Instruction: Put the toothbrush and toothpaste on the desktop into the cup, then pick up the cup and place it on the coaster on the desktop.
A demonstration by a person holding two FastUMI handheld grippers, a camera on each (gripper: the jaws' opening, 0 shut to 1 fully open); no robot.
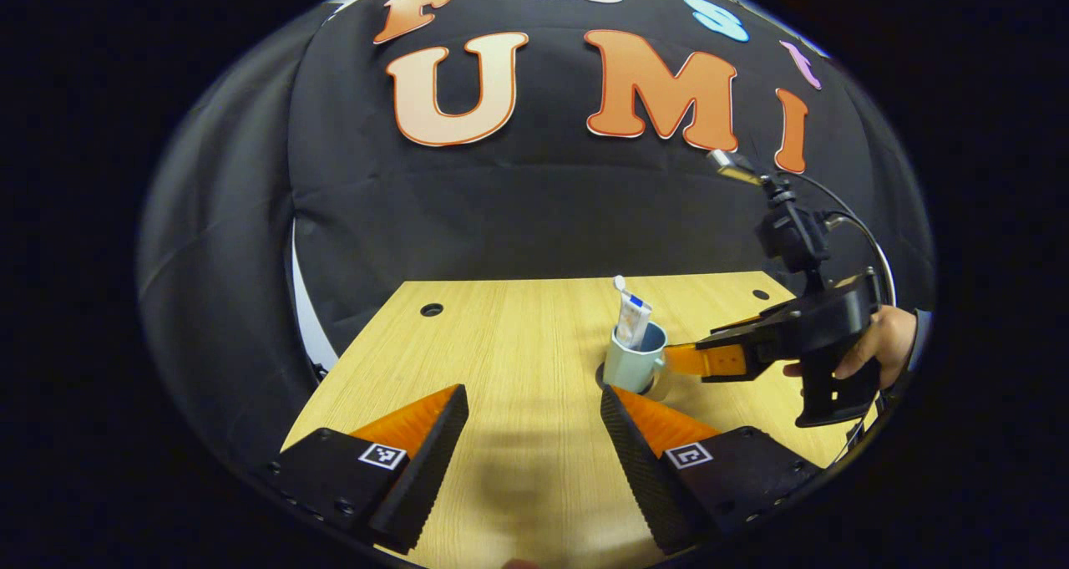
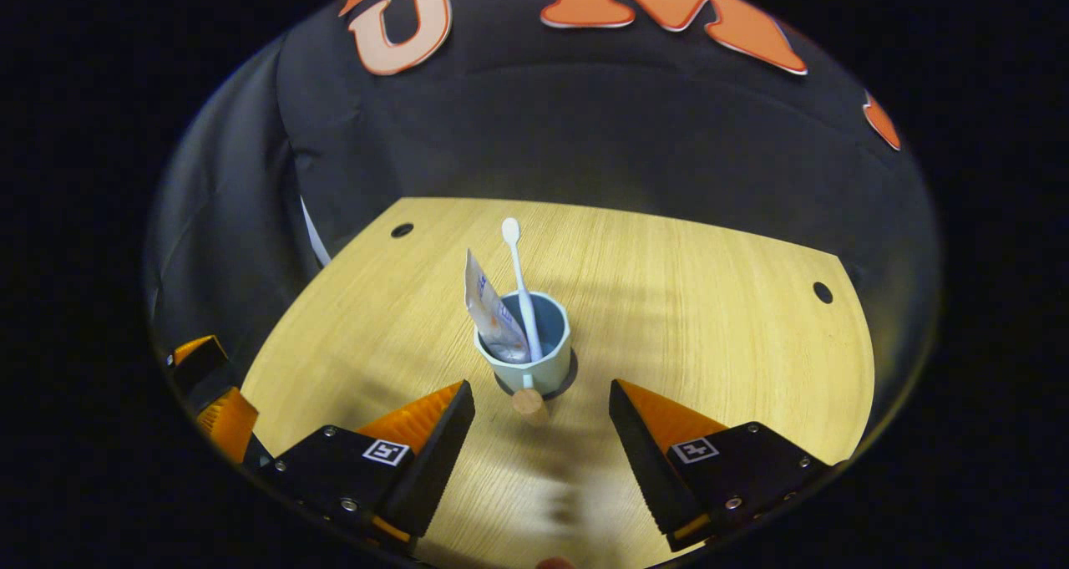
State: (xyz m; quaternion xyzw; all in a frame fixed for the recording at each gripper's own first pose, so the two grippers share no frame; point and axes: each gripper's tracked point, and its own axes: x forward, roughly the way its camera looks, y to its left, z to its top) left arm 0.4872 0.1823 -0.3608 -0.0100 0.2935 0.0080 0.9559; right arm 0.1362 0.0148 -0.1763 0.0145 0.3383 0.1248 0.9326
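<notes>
A pale blue cup [image 2: 543, 368] stands upright on the wooden desktop [image 2: 710, 302], with a dark round coaster [image 2: 573, 375] showing under its base. A white toothbrush [image 2: 518, 272] and a toothpaste tube [image 2: 491, 310] stand inside it. The cup's wooden handle knob [image 2: 528, 403] points toward my right gripper [image 2: 541, 389], which is open and just short of the cup, touching nothing. In the left gripper view the cup [image 1: 632, 365] sits ahead to the right, and the right gripper [image 1: 678, 360] hovers at its right side. My left gripper [image 1: 530, 395] is open and holds nothing.
A hand [image 1: 881, 339] holds the right gripper's body. The left gripper [image 2: 213, 398] shows at the far left edge of the right gripper view. Small round holes [image 2: 823, 292] mark the desktop's far corners. Black cloth walls close the back and left.
</notes>
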